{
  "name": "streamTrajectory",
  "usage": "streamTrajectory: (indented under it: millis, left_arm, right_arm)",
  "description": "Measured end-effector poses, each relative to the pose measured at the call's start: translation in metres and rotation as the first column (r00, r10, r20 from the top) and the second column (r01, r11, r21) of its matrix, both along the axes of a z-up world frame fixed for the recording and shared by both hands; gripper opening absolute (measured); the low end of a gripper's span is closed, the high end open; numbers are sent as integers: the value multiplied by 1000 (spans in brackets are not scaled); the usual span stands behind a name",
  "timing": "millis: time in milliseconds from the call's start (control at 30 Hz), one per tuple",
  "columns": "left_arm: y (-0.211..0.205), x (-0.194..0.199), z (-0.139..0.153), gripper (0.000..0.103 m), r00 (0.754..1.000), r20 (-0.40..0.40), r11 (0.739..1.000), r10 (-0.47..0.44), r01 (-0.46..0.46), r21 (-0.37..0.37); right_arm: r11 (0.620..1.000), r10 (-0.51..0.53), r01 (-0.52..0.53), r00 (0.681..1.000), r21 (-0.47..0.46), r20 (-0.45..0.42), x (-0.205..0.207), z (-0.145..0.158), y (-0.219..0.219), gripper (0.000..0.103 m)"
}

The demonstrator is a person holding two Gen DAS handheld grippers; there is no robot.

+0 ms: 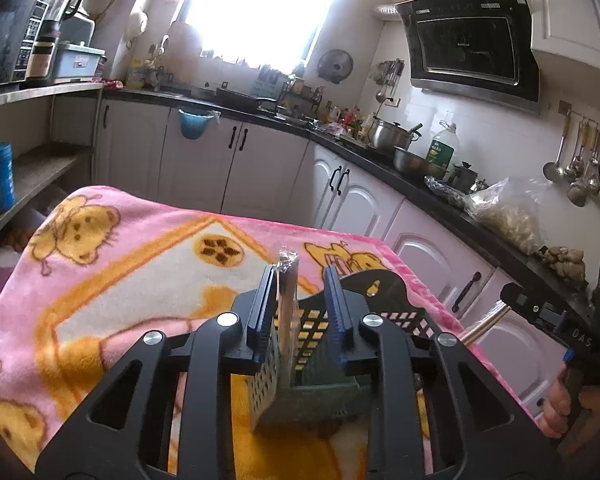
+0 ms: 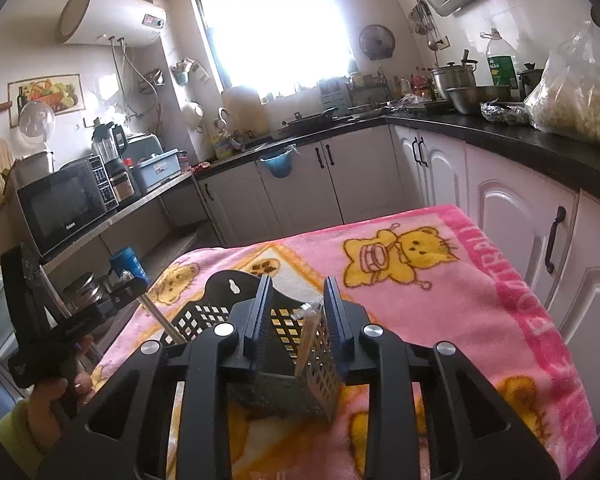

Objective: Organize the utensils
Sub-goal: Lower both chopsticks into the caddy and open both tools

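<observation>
The left gripper (image 1: 298, 312) was seen with its jaws parted, a wrapped bundle of chopsticks (image 1: 287, 300) standing between them; its upper end lay close against the left pad, though a firm grip could not be made out. The bundle stood upright in a dark perforated utensil holder (image 1: 312, 368), just below the fingers. The right gripper (image 2: 296, 316) was likewise held with jaws apart over the same holder (seen here from the other side), and nothing was pressed between its pads. Metal chopsticks (image 1: 485, 322) were seen leaning in the holder's outer compartment. The holder rested on a pink cartoon blanket (image 2: 440, 288). Beyond it, white cabinets (image 2: 512, 224) under a black countertop (image 2: 540, 144) were visible, and a microwave (image 2: 66, 204) on a shelf.
</observation>
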State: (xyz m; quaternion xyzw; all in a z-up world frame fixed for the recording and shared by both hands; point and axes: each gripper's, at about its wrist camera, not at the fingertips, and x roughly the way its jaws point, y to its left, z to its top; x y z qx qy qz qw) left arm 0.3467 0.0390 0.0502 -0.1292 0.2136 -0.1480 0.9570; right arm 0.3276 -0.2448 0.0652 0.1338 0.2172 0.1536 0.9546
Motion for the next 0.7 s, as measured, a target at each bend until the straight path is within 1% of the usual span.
streamTrajectory:
  millis: [33, 100, 133, 200, 233, 267, 300, 333, 400, 433, 500, 567, 700]
  left_arm:
    - [0, -2, 0, 20, 1000, -1, 1000, 0, 0, -1]
    - [1, -8, 0, 26, 1000, -6, 1000, -2, 2, 2]
    - [1, -11, -1, 28, 1000, -8, 1000, -1, 1, 2]
    - [3, -18, -2, 36, 1000, -19, 1000, -4, 4, -5]
    - [3, -20, -2, 38, 1000, -21, 1000, -7, 6, -7]
    - [3, -24, -2, 42, 1000, -23, 1000, -10, 10, -10]
    - [4, -28, -1, 49, 1000, -25, 1000, -14, 14, -12]
    - [4, -31, -1, 53, 999, -27, 1000, -17, 17, -14]
    - [6, -41, 0, 68, 999, -27, 1000, -19, 19, -18]
    - [7, -46, 1, 72, 999, -27, 1000, -18, 17, -19]
    - [9, -57, 3, 90, 1000, -24, 1000, -6, 5, -17]
    - [11, -68, 4, 92, 1000, -22, 1000, 6, -6, -13]
    - [14, -84, 5, 92, 1000, -27, 1000, 14, -14, -18]
  right_arm:
    - [1000, 2, -2, 1000, -2, -1, -2, 0, 0, 29]
    - [1000, -3, 3, 1000, -10, 0, -7, 1, 1, 40]
    - [1000, -5, 5, 1000, -15, 4, -10, 1, 1, 42]
    - [1000, -5, 5, 1000, -31, 13, -16, 2, 3, 43]
    - [999, -5, 6, 1000, -40, 18, -20, 2, 4, 44]
    - [999, -5, 6, 1000, -50, 23, -24, 3, 5, 47]
    - [999, -5, 6, 1000, -53, 26, -27, 3, 5, 51]
    - [998, -5, 7, 1000, -58, 30, -31, 3, 6, 53]
    - [998, -9, 12, 999, -68, 45, -40, 5, 7, 58]
    - [997, -11, 15, 999, -73, 53, -46, 5, 7, 60]
    - [997, -16, 21, 998, -80, 67, -56, 6, 7, 64]
    - [996, -17, 23, 997, -85, 75, -65, 6, 6, 66]
    - [995, -15, 23, 997, -98, 81, -79, 7, 7, 67]
